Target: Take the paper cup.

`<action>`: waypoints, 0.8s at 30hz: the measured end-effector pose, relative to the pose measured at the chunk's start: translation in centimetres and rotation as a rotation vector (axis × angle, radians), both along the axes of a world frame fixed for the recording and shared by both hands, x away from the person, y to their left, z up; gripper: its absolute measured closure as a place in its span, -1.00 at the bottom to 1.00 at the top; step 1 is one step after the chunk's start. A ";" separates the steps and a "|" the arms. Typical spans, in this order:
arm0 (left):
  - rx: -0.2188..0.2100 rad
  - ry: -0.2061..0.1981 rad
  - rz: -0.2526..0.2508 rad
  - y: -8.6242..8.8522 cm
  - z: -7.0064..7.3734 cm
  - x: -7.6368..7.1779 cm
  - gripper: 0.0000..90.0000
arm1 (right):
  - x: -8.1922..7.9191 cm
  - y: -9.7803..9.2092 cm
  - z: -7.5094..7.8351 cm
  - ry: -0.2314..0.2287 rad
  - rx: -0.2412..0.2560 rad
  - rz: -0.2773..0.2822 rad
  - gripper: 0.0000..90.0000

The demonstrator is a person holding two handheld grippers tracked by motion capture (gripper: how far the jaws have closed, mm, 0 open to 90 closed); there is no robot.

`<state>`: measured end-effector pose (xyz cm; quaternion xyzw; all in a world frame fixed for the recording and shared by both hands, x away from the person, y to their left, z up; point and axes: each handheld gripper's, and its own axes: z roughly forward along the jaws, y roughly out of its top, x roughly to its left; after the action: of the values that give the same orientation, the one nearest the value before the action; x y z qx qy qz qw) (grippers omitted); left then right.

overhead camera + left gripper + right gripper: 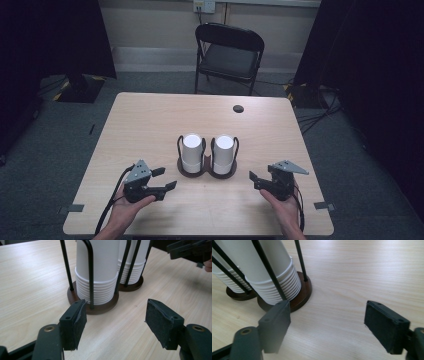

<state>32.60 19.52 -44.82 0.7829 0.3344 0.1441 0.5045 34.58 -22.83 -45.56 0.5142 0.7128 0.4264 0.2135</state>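
Centrally, a cup holder (207, 171) stands between left gripper (167, 178) and right gripper (253, 180).

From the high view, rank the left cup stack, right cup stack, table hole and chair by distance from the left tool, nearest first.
1. Left cup stack, just right of the left tool.
2. Right cup stack, beside it.
3. Table hole, far edge.
4. Chair, beyond the table.

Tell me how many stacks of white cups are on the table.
2: the left stack and the right stack stand side by side in a dark holder at the table's middle, between the open grippers.
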 end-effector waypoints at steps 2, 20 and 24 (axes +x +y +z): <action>-0.005 0.006 -0.002 0.0 0.0 0.1 -0.27 | -0.1 -0.2 0.5 -0.007 0.002 -0.010 -0.53; -0.034 0.025 -0.031 -0.7 0.3 0.0 -0.38 | -0.4 0.7 2.6 -0.061 0.076 0.140 -0.60; -0.016 0.023 -0.021 -0.6 0.3 -0.2 -0.45 | -0.1 1.3 2.9 -0.068 0.079 0.161 -0.58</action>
<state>32.45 18.89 -44.52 0.7839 0.3331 0.1273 0.5083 34.49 -21.48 -42.63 0.4483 0.7269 0.4873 0.1822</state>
